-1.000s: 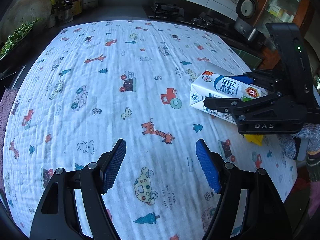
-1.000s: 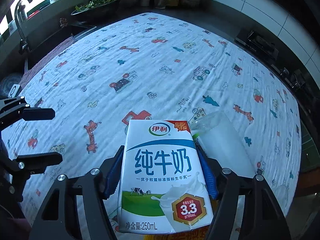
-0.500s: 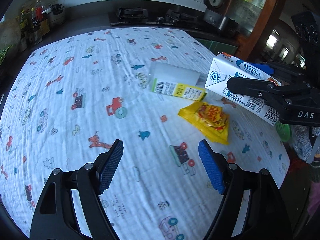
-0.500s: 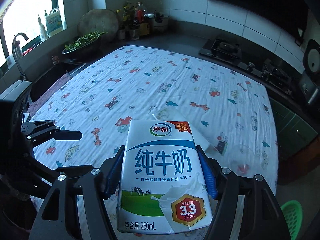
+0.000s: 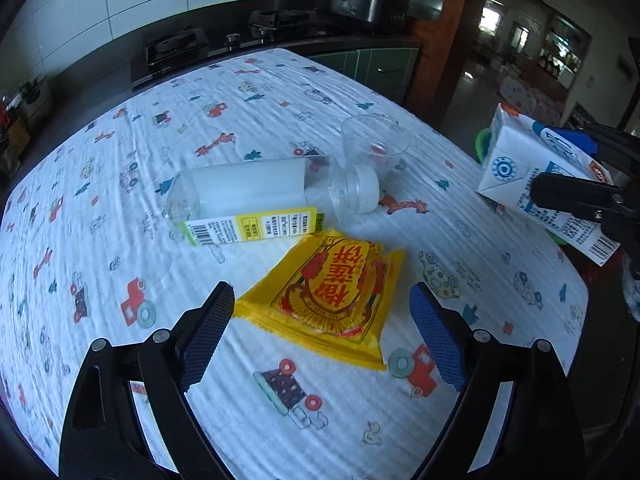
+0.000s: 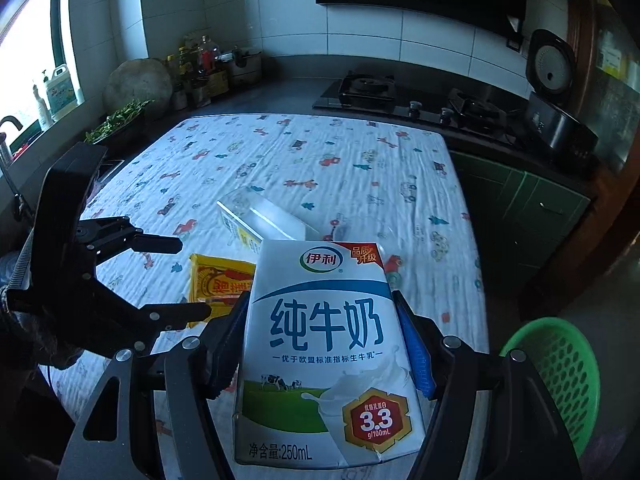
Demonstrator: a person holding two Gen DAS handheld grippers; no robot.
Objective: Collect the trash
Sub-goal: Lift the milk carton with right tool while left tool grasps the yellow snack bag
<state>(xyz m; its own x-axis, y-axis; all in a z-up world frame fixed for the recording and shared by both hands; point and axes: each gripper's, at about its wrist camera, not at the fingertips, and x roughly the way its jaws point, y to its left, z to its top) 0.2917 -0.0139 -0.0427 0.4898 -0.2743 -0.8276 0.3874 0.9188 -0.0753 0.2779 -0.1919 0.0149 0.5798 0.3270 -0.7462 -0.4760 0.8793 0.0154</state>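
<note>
My right gripper (image 6: 324, 336) is shut on a white and blue milk carton (image 6: 324, 344) and holds it in the air off the table's right edge; the carton also shows in the left wrist view (image 5: 536, 184). My left gripper (image 5: 320, 328) is open and empty, its jaws on either side of a yellow snack packet (image 5: 332, 292) that lies flat on the cloth; the packet also shows in the right wrist view (image 6: 220, 284). Behind the packet lie a clear plastic bottle (image 5: 260, 196) on its side and a clear plastic cup (image 5: 374, 146).
The table is covered by a white cloth with cartoon prints (image 5: 200, 120). A green mesh basket (image 6: 560, 376) stands on the floor beside the table's right edge. A stove (image 6: 368, 88) and a rice cooker (image 6: 552, 92) stand on the counter behind.
The right gripper has lifted the milk carton up and back, away from the table. The left gripper has swung right and now straddles the yellow packet.
</note>
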